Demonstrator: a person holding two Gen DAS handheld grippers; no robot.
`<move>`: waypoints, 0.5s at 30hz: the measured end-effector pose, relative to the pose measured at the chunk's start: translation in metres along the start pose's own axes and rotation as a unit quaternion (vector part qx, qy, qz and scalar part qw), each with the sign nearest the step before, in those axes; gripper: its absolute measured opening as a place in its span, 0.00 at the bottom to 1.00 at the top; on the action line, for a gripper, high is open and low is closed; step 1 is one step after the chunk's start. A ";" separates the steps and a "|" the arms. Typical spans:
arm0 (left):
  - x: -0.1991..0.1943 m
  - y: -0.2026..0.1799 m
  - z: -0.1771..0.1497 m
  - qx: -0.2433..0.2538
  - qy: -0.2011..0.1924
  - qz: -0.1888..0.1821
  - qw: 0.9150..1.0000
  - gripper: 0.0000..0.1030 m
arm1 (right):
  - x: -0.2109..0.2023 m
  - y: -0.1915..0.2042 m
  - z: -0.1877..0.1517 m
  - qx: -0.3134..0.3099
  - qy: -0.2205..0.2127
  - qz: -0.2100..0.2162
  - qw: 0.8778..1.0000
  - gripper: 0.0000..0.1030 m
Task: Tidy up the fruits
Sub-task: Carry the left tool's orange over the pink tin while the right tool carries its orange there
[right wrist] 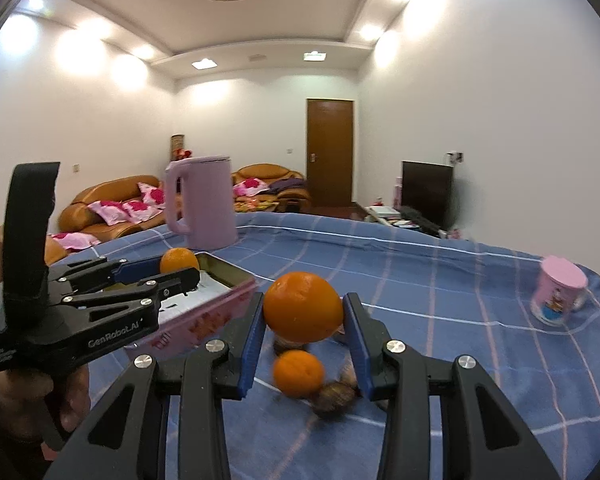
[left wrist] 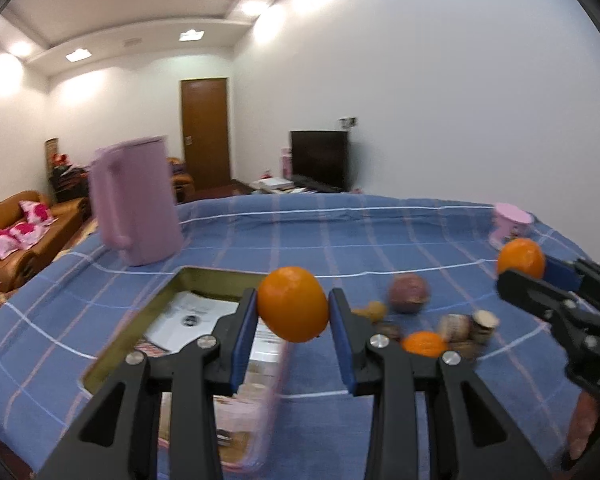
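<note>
In the left wrist view my left gripper is shut on an orange, held above the blue checked tablecloth beside a gold tin box. At the right edge, my right gripper is shut on a second orange. The right wrist view shows that right gripper gripping its orange over a small orange and a brown fruit on the cloth. My left gripper with its orange hangs over the tin box. A purple fruit and several small fruits lie in a loose pile.
A lilac kettle stands behind the tin box, which holds papers. A pink mug sits at the far right of the table. A hand holds the left gripper's handle. Sofas, a door and a dark screen lie beyond the table edge.
</note>
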State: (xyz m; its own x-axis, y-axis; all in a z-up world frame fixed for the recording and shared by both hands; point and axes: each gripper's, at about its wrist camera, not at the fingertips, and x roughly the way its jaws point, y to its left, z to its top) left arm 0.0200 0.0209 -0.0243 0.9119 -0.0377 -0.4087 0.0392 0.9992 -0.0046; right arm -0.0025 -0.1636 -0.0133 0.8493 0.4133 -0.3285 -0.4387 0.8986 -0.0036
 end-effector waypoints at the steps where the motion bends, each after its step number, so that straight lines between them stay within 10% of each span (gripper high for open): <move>1: 0.003 0.007 0.001 -0.005 0.003 0.007 1.000 0.36 | 0.005 0.003 0.003 0.000 0.002 0.006 1.000 0.40; 15: 0.033 0.072 0.004 -0.025 0.055 0.045 0.997 0.36 | 0.081 0.051 0.034 -0.008 0.047 0.080 0.996 0.40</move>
State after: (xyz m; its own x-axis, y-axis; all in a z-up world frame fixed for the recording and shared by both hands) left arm 0.0546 0.0918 -0.0346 0.8604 0.0516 -0.5071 -0.0647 0.9979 -0.0082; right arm 0.0545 -0.0794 -0.0082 0.7371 0.5354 -0.4124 -0.5717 0.8194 0.0420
